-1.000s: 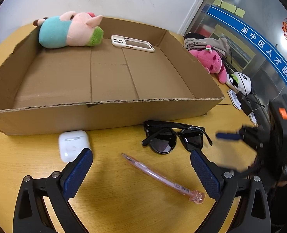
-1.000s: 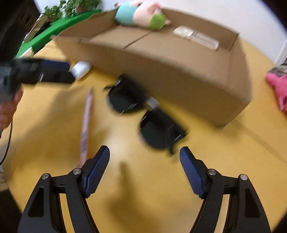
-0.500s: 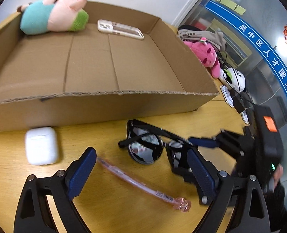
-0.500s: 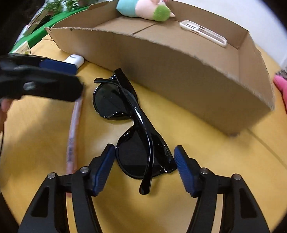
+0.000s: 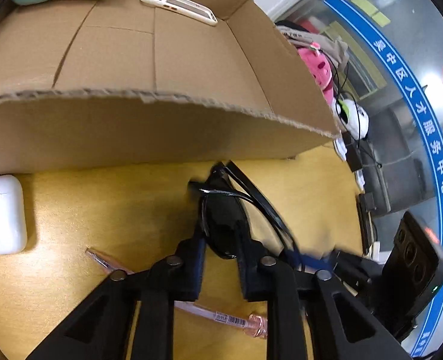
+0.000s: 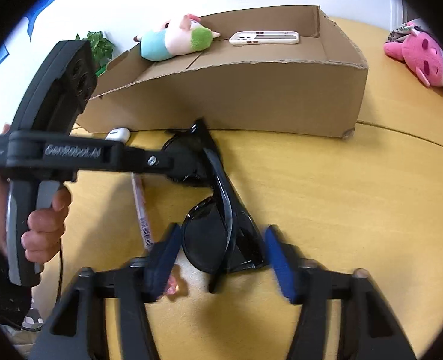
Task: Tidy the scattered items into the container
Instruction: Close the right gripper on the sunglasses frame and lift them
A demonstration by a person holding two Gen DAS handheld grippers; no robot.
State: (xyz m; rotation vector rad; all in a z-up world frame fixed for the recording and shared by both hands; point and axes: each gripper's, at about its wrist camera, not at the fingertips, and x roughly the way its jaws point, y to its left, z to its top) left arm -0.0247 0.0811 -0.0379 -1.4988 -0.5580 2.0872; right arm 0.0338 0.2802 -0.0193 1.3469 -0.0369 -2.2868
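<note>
Black sunglasses [image 5: 221, 219] lie folded on the yellow table in front of the cardboard box [image 5: 161, 132]. My left gripper [image 5: 220, 240] is closing, and its pads press on one lens from both sides. In the right wrist view the left gripper [image 6: 182, 165] grips the far lens of the sunglasses [image 6: 209, 240]. My right gripper [image 6: 221, 252] straddles the near lens. Its jaws are closing, with thin gaps still beside the frame. A pink pen [image 5: 221, 318] lies under my left gripper. A white earbud case [image 5: 1, 213] sits by the box wall.
The box [image 6: 236, 99] holds a plush pig [image 6: 176, 40] and a white phone [image 6: 263, 37]. A pink plush [image 6: 422, 60] lies on the table to the right. A hand [image 6: 41, 228] holds the left gripper's handle. Cables and small devices [image 5: 353, 150] crowd the table's right edge.
My left gripper came down over one lens and shut on it. My right gripper moved in over the other lens and its jaws narrowed.
</note>
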